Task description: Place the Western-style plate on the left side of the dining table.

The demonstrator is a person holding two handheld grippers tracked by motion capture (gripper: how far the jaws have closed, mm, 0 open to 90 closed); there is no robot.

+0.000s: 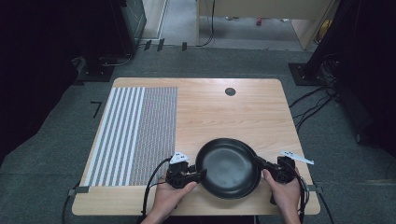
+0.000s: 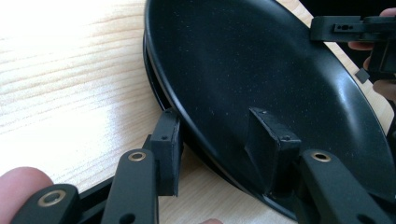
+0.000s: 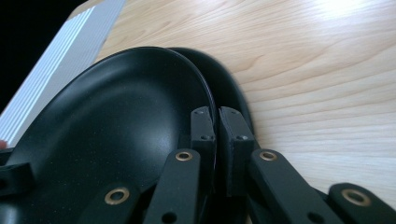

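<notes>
Holding the black pan [image 1: 229,168] from opposite sides, we have it near the front edge of the table [image 1: 210,112], just right of the striped mat [image 1: 133,135] that covers the table's left part. Our left gripper [image 1: 198,175] meets the rim on the side facing the mat; in the left gripper view its jaws straddle that rim, one pad [image 2: 168,154] outside and one inside the bowl, but there is a clear gap on the outer side, so they are spread and not clamping. Our right gripper [image 1: 266,166] sits on the pan's far side from the mat, and in the right gripper view its jaws are pressed in on the thin rim, pinching it.

We judge that the two opposed holds are there to keep a wide, shallow dish level and steady, since one pinch at the edge would let it tip.

The pan is round, with a smooth, faintly speckled matte black surface and a low curved wall. Under its rim a second dark edge shows; whether that is another pan we cannot tell. The table is pale wood with visible grain, and the mat is half white-and-grey stripes, half fine weave.
</notes>
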